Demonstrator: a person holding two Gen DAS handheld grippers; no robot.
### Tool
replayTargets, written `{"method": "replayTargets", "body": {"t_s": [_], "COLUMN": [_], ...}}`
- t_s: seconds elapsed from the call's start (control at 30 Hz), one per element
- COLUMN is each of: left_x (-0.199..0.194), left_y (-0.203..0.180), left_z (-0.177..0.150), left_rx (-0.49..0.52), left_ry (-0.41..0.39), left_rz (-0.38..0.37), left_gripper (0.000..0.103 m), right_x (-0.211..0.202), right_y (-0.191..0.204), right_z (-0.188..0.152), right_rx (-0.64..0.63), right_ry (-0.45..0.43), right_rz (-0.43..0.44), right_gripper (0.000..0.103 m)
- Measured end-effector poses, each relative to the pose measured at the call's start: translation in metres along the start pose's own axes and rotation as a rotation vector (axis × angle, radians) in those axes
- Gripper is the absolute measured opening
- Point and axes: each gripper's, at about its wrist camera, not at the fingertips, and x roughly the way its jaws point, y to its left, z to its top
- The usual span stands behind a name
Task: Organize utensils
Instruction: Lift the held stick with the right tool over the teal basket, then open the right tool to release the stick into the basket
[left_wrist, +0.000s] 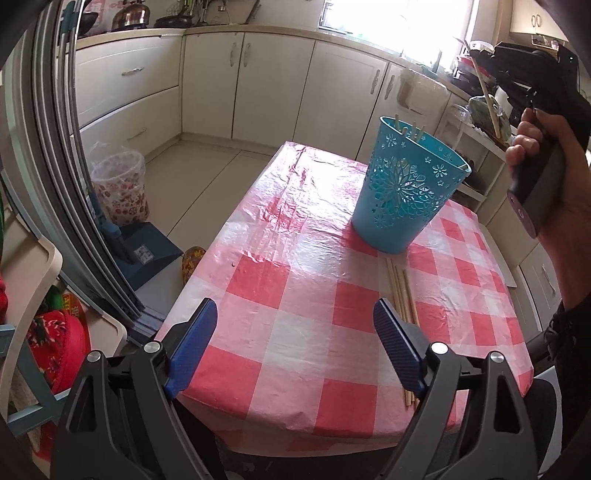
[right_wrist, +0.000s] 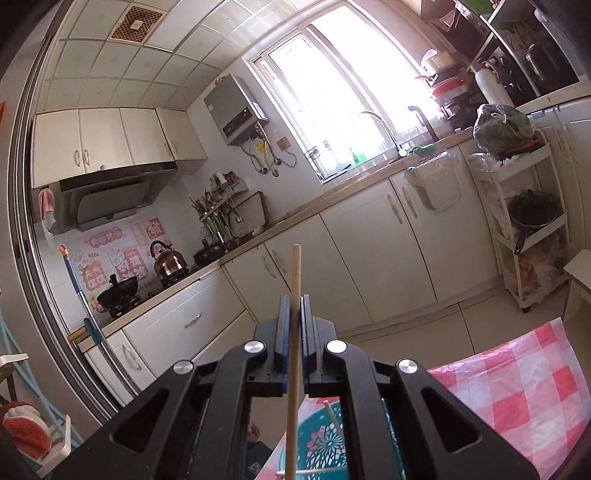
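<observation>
A blue perforated holder (left_wrist: 408, 188) stands on the pink checked table (left_wrist: 295, 295) with several wooden chopsticks in it. Several more chopsticks (left_wrist: 400, 295) lie on the cloth in front of it, by my left gripper's right finger. My left gripper (left_wrist: 295, 325) is open and empty, low over the table's near edge. My right gripper (right_wrist: 294, 302) is shut on one chopstick (right_wrist: 295, 273), held upright high above the holder (right_wrist: 325, 446), which shows below between the gripper's arms. In the left wrist view the right gripper body (left_wrist: 532, 110) and its chopstick (left_wrist: 485, 96) are at the upper right.
White kitchen cabinets (left_wrist: 236, 81) and a counter run behind the table. A patterned bin (left_wrist: 120, 188) and a blue dustpan (left_wrist: 147, 254) stand on the floor at left. A white shelf rack (right_wrist: 528, 229) stands at right. A sliding door frame (left_wrist: 55, 147) is close on the left.
</observation>
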Motion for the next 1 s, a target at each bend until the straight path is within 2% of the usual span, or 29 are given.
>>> {"method": "replayTargets", "body": {"t_s": [0.2, 0.5, 0.8, 0.9, 0.97, 1.0], "left_x": [0.019, 0.032, 0.009, -0.004, -0.013, -0.018], "left_y": [0.01, 0.006, 0.0, -0.007, -0.011, -0.012], "left_z": [0.001, -0.001, 0.003, 0.004, 0.005, 0.004], "left_rx": [-0.045, -0.037, -0.023, -0.005, 0.011, 0.017], "left_ry": [0.038, 0.067, 0.03, 0.009, -0.008, -0.015], "left_rz": [-0.001, -0.013, -0.012, -0.003, 0.006, 0.011], "left_gripper": [0.082, 0.082, 0.082, 0.083, 0.083, 0.085], "right_x": [0.034, 0.04, 0.005, -0.02, -0.04, -0.05], "right_y": [-0.017, -0.014, -0.004, -0.002, -0.001, -0.001], "right_z": [-0.018, -0.041, -0.061, -0.058, -0.06, -0.062], "right_rx": [-0.043, -0.133, -0.226, -0.21, -0.198, -0.192], "right_ry": [0.059, 0.108, 0.182, 0.189, 0.197, 0.202], "right_rz": [-0.061, -0.089, -0.081, -0.075, -0.083, -0.087], "right_gripper": [0.006, 0.006, 0.009, 0.019, 0.037, 0.038]}}
